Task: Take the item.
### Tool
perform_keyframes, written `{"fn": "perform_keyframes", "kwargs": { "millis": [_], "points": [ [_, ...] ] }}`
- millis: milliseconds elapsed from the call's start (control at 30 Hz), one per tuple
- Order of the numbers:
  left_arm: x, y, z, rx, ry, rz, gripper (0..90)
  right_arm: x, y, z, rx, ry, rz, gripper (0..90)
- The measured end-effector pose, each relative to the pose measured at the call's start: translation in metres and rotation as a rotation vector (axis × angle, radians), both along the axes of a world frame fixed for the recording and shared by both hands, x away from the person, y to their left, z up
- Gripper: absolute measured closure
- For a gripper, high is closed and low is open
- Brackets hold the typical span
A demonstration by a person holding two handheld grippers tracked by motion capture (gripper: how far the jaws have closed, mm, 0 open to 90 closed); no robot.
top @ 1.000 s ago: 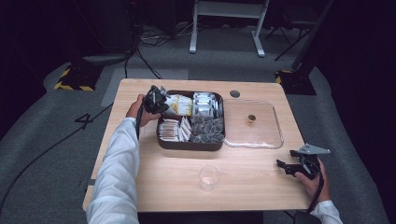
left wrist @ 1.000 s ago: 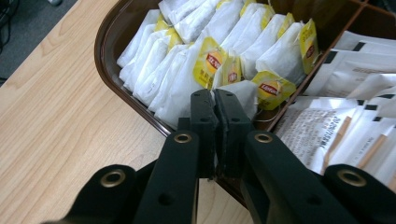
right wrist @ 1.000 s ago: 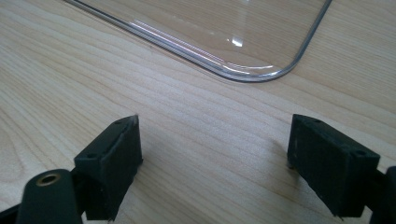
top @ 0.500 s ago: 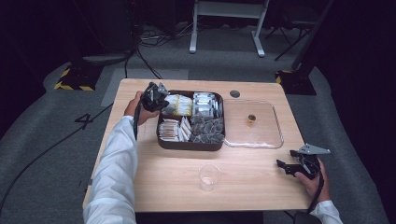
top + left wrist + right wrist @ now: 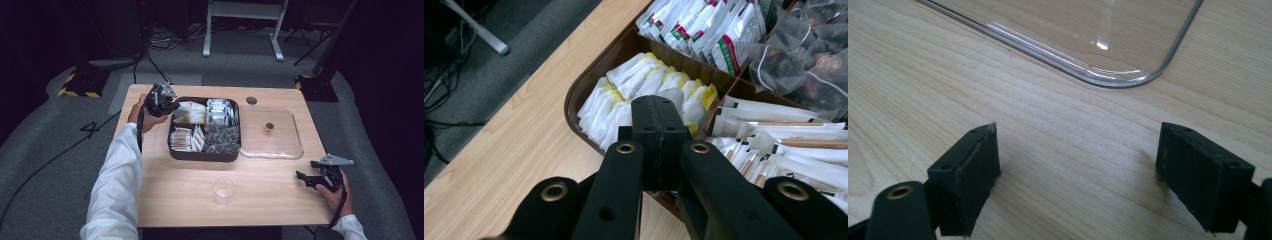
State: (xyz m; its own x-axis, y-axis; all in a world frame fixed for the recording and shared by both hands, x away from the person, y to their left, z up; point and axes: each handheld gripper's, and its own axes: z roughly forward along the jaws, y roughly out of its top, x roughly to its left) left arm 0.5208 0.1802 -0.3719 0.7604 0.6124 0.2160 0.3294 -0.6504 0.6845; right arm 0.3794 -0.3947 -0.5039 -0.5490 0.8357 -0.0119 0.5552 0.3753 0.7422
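The left gripper (image 5: 659, 107) hangs over the far-left compartment of the brown tray (image 5: 200, 156), its jaws pressed together. They appear to pinch the top edge of one white-and-yellow sachet (image 5: 674, 95), whose corner peeks out just past the tips. To do this well, lift straight up so the thin packet slides free of its neighbours without dragging a second one along. Keep the pinch firm, as slick wrappers slip easily. Then carry it clear of the tray's rim before moving towards the near side, probably to the cup (image 5: 223, 189).

The right gripper (image 5: 1078, 150) rests at the near right of the table (image 5: 175, 195), its jaws spread wide with nothing between them, just short of the lid's (image 5: 1108, 80) rounded corner.

The tray is a dark, smooth, rounded rectangle split into four compartments:
- far left: flat, glossy paper sachets standing on edge
- far right: white packets with green and red print
- near left: long white stick packs
- near right: crinkly clear bags of dark contents

The lid is transparent hard plastic with a raised rim. The cup is clear and thin-walled. The table is pale, matt wood grain.
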Motion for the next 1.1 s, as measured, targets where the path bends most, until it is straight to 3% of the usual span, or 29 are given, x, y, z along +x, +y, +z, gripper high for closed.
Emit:
{"fn": "perform_keyframes", "kwargs": {
  "millis": [367,700,1033,1100],
  "points": [
    [-0.018,0.003,0.016,-0.037,-0.04,-0.015,90.0,0.0,0.0,0.0,0.0,0.0,0.0,17.9],
    [-0.034,0.006,0.023,-0.099,-0.055,-0.039,90.0,0.0,0.0,0.0,0.0,0.0,0.0,17.8],
    [-0.052,0.003,0.03,-0.122,-0.071,-0.079,90.0,0.0,0.0,0.0,0.001,0.001,0.0,17.8],
    [-0.057,0.001,0.031,-0.111,-0.076,-0.087,90.0,0.0,0.0,0.0,0.001,0.0,0.0,17.8]
  ]
}}
